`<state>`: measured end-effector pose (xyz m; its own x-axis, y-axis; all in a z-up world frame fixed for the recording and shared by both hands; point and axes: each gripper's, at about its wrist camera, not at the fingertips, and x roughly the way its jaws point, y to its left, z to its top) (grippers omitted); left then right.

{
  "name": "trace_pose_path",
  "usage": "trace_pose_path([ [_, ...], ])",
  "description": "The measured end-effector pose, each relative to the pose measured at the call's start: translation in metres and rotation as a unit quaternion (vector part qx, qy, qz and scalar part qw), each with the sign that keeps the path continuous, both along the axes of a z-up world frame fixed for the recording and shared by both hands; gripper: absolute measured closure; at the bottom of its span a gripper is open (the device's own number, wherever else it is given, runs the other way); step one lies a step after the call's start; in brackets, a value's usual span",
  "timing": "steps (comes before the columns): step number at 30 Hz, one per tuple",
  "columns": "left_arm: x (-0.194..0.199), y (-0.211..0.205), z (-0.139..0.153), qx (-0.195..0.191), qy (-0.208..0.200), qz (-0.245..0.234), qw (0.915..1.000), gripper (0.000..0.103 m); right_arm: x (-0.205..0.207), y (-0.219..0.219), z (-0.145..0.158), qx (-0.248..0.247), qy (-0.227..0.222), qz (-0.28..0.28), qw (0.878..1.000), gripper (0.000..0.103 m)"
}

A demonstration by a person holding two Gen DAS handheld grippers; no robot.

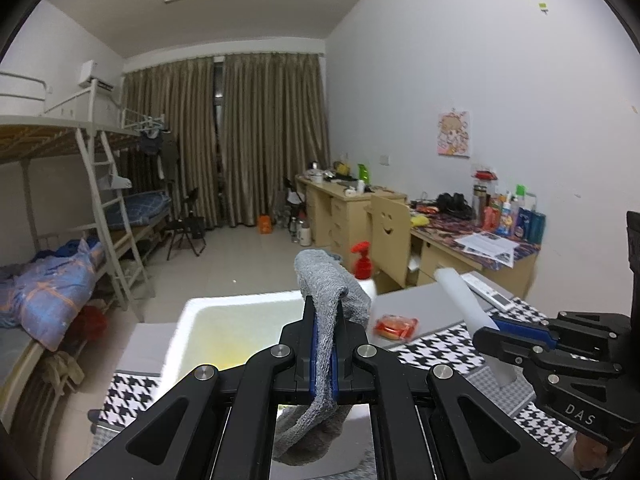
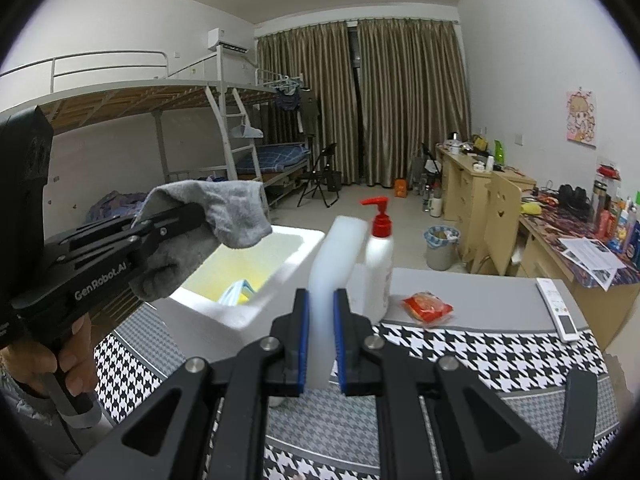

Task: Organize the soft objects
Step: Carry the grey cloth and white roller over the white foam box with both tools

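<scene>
**A:** How far along does the tidying look?

**B:** Midway, I'd judge. Both soft things are lifted and neither is stowed yet. The left gripper (image 1: 325, 344) has its fingers pressed together on a grey sock (image 1: 326, 280), which hangs over the white foam box (image 2: 296, 256). The right gripper (image 2: 321, 342) pinches a white sponge block (image 2: 334, 264) held above the counter (image 2: 480, 300), just right of the box.

**A:** Is anything in the box already?

**B:** Something pale blue and white lies against the near wall of the box (image 2: 236, 294). It looks like folded fabric or a mask, though I cannot tell which. So one item may be done, and these two are left.

**A:** What are the materials like?

**B:** The sock is a fuzzy, looped knit. It is limp, drooping over the fingers on both sides. The sponge is a smooth, pale, rectangular slab, and it bows slightly where the pads squeeze it. The box is thick-walled foam, with a yellowish stain inside.

**A:** And the rest of the counter?

**B:** A houndstooth cloth (image 2: 500, 356) covers the near part. On the bare grey surface behind stand a white pump bottle with a red top (image 2: 378, 264), a crinkly red snack packet (image 2: 428, 308) and a white remote (image 2: 558, 312). None of these is soft, so I expect they stay put.
</scene>
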<state>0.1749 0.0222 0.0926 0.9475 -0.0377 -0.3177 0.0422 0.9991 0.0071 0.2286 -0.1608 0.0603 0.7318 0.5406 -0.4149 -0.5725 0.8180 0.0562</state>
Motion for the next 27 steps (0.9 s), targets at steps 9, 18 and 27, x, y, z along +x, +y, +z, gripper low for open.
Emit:
trace_pose_path([
  [9,0.008,0.02,0.0,-0.001,0.001,0.045,0.999,0.099,0.006,0.022,0.006,-0.006,0.006,0.027,1.0,0.088],
  [18,0.025,0.031,-0.007,0.004,0.015,0.067,0.9977,0.099,0.005,0.035,0.01,-0.011,0.001,0.04,0.999,0.088],
  [27,0.044,0.047,-0.019,0.0,0.039,0.083,0.9958,0.098,0.013,0.05,0.008,-0.022,0.011,0.042,0.999,0.088],
])
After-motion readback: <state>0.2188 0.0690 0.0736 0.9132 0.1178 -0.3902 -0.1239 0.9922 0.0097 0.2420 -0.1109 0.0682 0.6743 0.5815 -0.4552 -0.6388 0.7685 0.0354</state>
